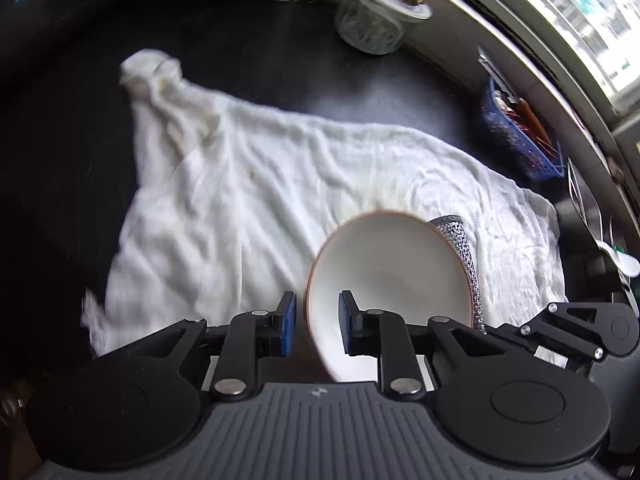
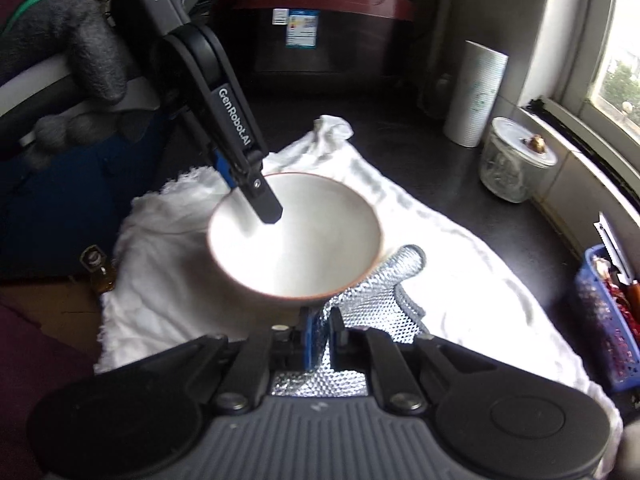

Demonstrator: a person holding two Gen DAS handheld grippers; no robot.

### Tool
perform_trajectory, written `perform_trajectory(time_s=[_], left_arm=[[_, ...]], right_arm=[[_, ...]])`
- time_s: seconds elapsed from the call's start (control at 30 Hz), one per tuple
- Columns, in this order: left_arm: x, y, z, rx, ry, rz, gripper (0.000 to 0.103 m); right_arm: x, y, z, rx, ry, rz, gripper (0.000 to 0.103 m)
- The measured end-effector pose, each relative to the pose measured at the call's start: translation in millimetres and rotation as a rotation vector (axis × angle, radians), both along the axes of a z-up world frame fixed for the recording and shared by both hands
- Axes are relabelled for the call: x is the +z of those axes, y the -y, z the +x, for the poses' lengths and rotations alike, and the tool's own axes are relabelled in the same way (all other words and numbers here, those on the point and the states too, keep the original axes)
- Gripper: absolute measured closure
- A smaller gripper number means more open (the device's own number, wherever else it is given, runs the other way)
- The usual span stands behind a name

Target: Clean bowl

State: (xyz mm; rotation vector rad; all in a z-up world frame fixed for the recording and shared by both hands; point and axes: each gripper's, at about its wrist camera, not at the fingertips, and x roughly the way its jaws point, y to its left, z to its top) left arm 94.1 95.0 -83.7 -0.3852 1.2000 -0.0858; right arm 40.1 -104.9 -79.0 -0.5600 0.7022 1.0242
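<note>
Bowl [image 2: 294, 236] tilted on the white cloth [image 2: 460, 280], rim straddled by left gripper [image 1: 317, 322] — pads slightly apart, not pinching. Right gripper [image 2: 322, 336] clamped on silver scouring cloth [image 2: 376, 300] — just near-right of bowl.

Bowl [image 2: 294, 236] on cloth [image 2: 460, 292], jar [image 2: 514, 160] behind, basket [image 2: 604, 320] right

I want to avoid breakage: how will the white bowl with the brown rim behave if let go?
The white bowl with the brown rim looks glazed ceramic, so probably rigid, slippery and chippable. It sits tilted with the left gripper straddling its rim, so it may rock; the white cloth beneath should soften that.
</note>
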Motion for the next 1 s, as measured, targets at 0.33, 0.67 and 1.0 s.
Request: perform_trajectory(time_s=[0.33,0.67,1.0], left_arm=[[-4.5,-8.9,-9.9,0.049,0.029,-0.058,0.090],[-16.7,-1.6,-56.0,0.344,-0.063,-0.228,0.089],[-17.0,9.9,-55.9,0.352,-0.102,-0.269,0.080]], right_arm=[[-1.6,0.7,-2.1,0.020,0.011,-0.025,0.095],[-3.5,-10.0,-20.8,0.078,0.031,-0.037,0.095],[-5.5,-16.5,-29.0,0.115,0.036,-0.045,0.096]])
